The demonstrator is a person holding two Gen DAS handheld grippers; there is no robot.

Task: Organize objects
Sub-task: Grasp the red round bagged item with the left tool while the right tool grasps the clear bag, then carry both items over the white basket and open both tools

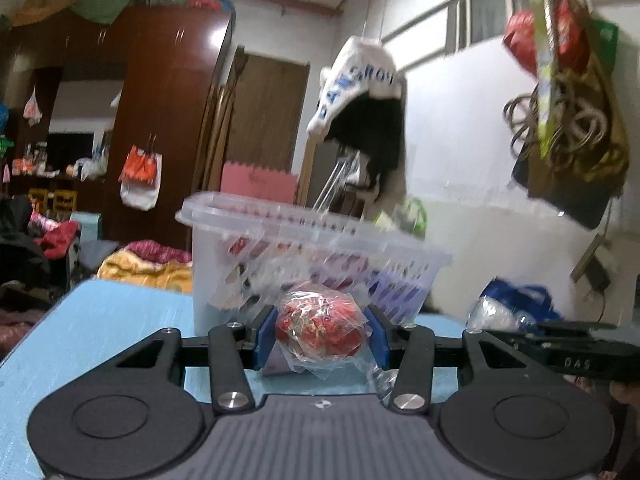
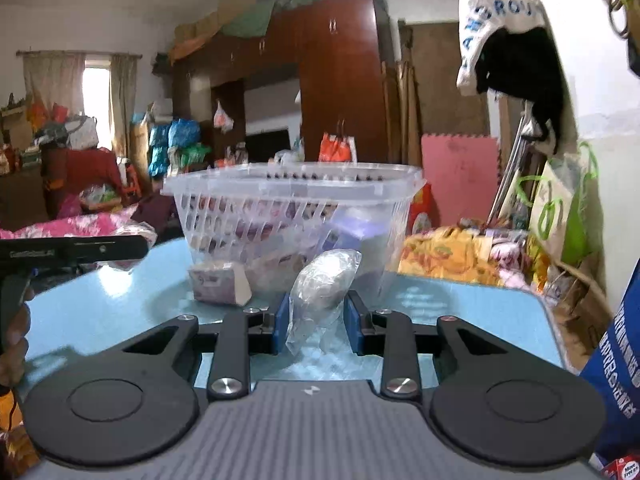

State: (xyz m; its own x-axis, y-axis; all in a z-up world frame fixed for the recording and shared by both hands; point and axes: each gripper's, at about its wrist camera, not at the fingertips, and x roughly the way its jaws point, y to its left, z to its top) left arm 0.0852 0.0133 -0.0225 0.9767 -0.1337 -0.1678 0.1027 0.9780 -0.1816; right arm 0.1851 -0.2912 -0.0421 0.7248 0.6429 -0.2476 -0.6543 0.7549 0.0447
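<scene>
My left gripper (image 1: 322,334) is shut on a red snack in a clear wrapper (image 1: 320,326), held just in front of a clear slatted plastic basket (image 1: 312,236) on the light blue table (image 1: 100,320). In the right wrist view my right gripper (image 2: 318,320) is shut on a pale wrapped bun in clear plastic (image 2: 324,280), also in front of the basket (image 2: 292,200). Several packets lie inside the basket. A small purple-and-tan packet (image 2: 220,282) rests on the table against the basket's base. The right gripper's body shows at the left wrist view's right edge (image 1: 560,344).
A blue and clear plastic bag (image 1: 508,308) lies on the table to the right of the basket. Behind the table are a heaped bed, a brown wardrobe (image 2: 340,80) and hanging bags on the wall (image 1: 568,92). A blue sleeve (image 2: 616,360) is at the right edge.
</scene>
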